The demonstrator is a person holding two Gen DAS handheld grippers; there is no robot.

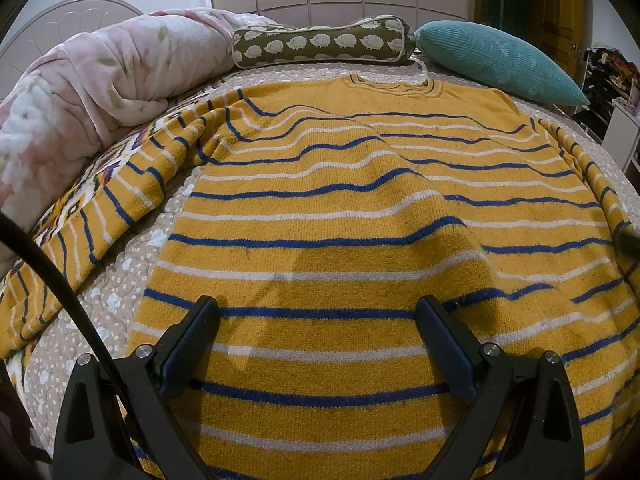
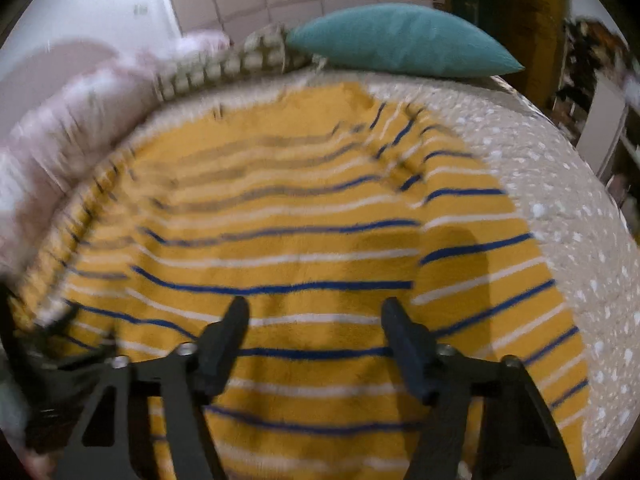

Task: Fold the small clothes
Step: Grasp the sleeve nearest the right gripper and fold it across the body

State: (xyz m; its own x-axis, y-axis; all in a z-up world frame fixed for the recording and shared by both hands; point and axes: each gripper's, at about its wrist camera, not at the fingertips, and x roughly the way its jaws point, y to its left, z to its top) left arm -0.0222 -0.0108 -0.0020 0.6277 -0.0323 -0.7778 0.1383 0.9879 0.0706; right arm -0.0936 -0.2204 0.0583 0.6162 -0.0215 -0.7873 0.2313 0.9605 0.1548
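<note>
A yellow sweater (image 1: 340, 200) with blue and white stripes lies flat on the bed, collar at the far side. Its left sleeve (image 1: 104, 208) spreads out to the left; its right sleeve (image 2: 492, 264) lies folded along the right side of the body. My left gripper (image 1: 318, 312) is open, hovering over the lower body of the sweater. My right gripper (image 2: 316, 312) is open too, above the sweater (image 2: 280, 248) near the lower right part. The right wrist view is blurred by motion.
A beige dotted bedspread (image 1: 116, 288) covers the bed. A pink floral quilt (image 1: 88, 92) is bunched at the left. A hedgehog-print bolster (image 1: 324, 44) and a teal cushion (image 1: 496, 60) lie behind the collar. A black cable (image 1: 60, 284) crosses the left foreground.
</note>
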